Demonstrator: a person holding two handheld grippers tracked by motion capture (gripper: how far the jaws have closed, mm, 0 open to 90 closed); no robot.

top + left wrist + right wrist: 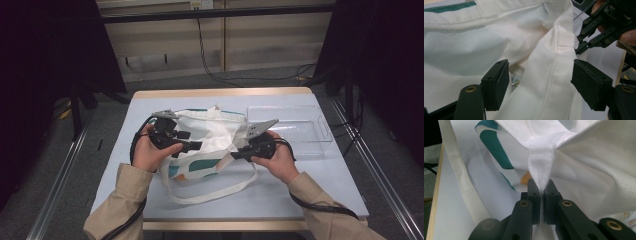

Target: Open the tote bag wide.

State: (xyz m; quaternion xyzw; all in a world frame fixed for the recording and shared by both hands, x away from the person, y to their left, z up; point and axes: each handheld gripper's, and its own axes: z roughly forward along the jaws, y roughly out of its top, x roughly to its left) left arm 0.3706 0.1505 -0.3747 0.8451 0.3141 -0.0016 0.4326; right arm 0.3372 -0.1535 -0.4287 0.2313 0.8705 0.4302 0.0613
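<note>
Pinched between my right gripper's [540,192] jaws is the tote bag's [210,140] strap; my left gripper [539,82] gapes around its rim on the table [310,175]. Next: clamp, spread the mouth.

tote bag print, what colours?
White tote bag with teal patches and a bit of orange; clearest in the right gripper view.

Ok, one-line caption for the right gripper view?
Right gripper shut on the white strap of the tote bag.
</note>
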